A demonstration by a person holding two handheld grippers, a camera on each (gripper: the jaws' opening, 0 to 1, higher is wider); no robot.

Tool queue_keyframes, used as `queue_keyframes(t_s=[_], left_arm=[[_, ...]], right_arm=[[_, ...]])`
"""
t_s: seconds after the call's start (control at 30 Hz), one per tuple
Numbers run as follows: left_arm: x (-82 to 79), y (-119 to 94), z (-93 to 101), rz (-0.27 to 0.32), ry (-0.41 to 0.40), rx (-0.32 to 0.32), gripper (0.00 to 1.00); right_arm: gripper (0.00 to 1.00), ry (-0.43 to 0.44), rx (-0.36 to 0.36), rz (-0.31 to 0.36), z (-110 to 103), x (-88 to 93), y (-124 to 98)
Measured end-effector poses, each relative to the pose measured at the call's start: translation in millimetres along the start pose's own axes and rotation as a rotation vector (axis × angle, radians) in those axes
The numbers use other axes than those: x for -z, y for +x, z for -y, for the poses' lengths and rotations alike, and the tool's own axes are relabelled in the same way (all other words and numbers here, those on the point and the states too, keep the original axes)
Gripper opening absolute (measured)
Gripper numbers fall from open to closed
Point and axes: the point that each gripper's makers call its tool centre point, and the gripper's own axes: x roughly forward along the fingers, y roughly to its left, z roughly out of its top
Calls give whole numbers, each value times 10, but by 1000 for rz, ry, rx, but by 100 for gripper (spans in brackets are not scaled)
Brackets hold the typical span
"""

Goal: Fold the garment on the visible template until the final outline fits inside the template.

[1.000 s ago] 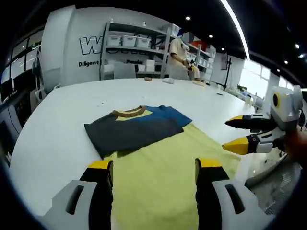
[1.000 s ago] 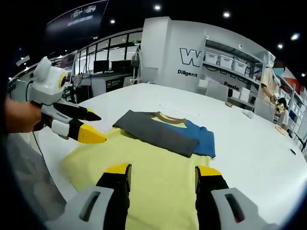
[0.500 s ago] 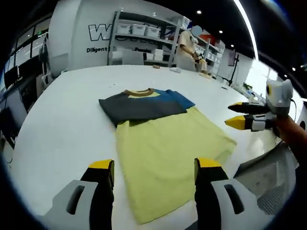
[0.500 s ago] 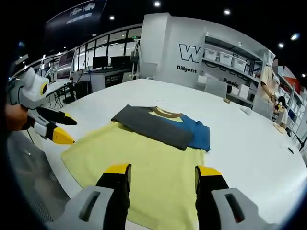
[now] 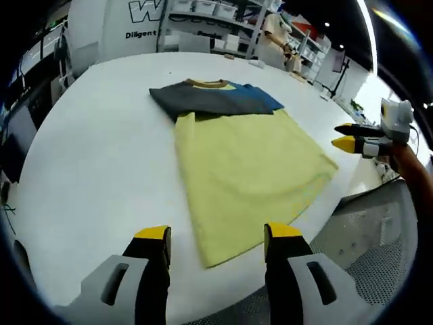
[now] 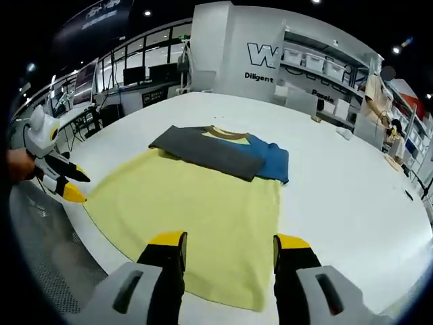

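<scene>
Two open grippers — left gripper [image 5: 215,237], right gripper [image 6: 226,242] — above a half-folded shirt [image 6: 196,193].

Both views high, near table edge; share garment [image 5: 243,162].

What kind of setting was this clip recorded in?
Probably an industrial lab or workshop: storage shelving with bins, a wall with large lettering, and a big white table holding a T-shirt.
</scene>
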Motion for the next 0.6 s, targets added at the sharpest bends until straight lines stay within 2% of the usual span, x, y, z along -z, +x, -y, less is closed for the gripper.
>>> queue_keyframes(t_s=[0.13,0.2,0.23,0.47,0.6], left_arm=[[62,19,-23,-24,2,-5,38],[108,32,-29,-50,-10,-2,35],[129,42,-23,-61,-20,4,32],[196,59,-20,-87,-11,-1,28],[190,70,-25,-93,-6,-5,25]], right_arm=[[48,39,-4,-81,75,258,4],[47,49,-4,-101,97,334,0],[45,63,-2,-127,133,440,-6],[32,146,12,-212,274,812,-15],[30,174,14,-230,301,914,0]])
